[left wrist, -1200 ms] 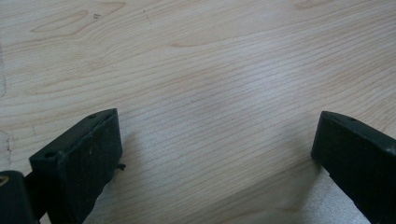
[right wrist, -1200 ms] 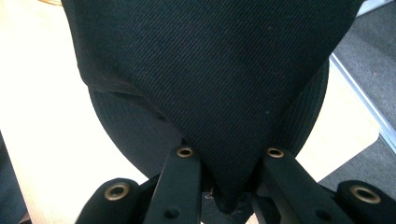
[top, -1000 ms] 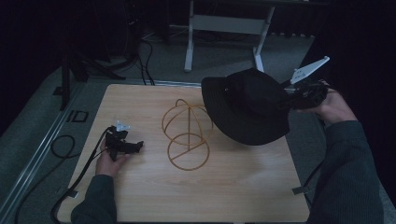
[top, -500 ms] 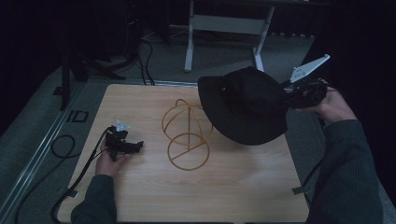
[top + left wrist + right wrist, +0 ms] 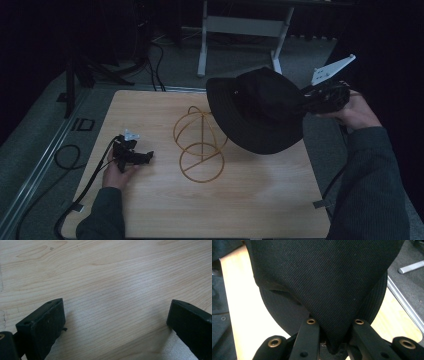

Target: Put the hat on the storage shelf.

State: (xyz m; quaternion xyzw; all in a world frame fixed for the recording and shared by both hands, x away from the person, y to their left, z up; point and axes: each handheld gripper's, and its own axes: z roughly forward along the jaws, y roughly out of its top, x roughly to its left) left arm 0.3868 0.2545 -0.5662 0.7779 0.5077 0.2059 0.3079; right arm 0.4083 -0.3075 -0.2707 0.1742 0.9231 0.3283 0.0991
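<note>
**Black hat held aloft beside wire stand**

The light wood-grain tabletop (image 5: 250, 200) spans the middle of the high view, with grey floor around it and the white legs of a metal frame (image 5: 240, 30) standing beyond its 12 o'clock edge.

A black wide-brimmed fabric hat (image 5: 257, 110) hangs tilted over the tabletop's 2 o'clock corner, its brim edge overlapping the stand in the high view; whether they touch is hard to judge in the dim light. The right tool (image 5: 312, 100) grips it from the 3 o'clock side, and in the right gripper view a fold of the hat's dark twill (image 5: 329, 285) is pinched between the two jaws.

The gold wire hat stand (image 5: 200, 145), a domed cage above a round base ring, sits near the tabletop's centre.

The left tool (image 5: 145, 157) rests on the tabletop at about 9 o'clock, well apart from the stand, held by the person's left hand (image 5: 117, 172). In the left gripper view its jaws stand wide apart with bare wood between them.
</note>
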